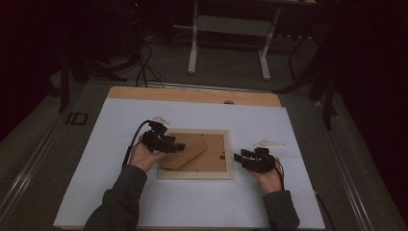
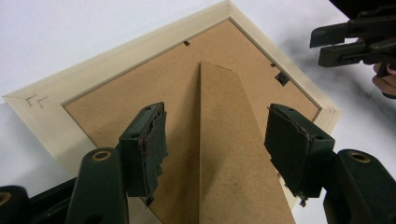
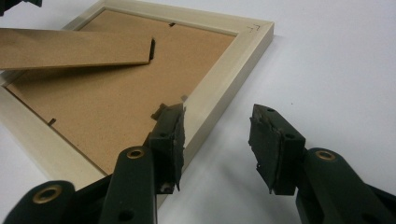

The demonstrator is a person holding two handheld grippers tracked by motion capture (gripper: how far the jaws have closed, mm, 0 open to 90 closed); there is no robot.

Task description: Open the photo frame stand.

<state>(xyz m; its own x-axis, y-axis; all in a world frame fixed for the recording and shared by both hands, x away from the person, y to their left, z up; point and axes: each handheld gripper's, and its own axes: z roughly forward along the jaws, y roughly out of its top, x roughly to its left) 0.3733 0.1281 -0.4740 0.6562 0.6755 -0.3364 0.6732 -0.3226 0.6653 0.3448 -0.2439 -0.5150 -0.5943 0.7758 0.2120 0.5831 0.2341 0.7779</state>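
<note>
A pale wooden picture frame (image 1: 196, 176) lies face down on the white sheet, its brown backing board (image 1: 216, 161) facing up. A brown stand flap (image 1: 185, 154) rises from the backing. My left gripper (image 1: 178, 147) reaches over the frame's left side. In the left gripper view its jaws (image 2: 215, 112) stand open on either side of the stand flap (image 2: 229, 154), not touching it. My right gripper (image 1: 239, 157) sits at the frame's right edge. It is open (image 3: 218, 112), with one jaw over the frame rim (image 3: 233, 60) and the other over the white sheet.
The white sheet (image 1: 192, 207) covers most of the wooden tabletop (image 1: 192, 94), with bare room in front and to the right. Beyond the table stand a white-legged desk (image 1: 192, 48) and cables (image 1: 144, 67) on the dark floor.
</note>
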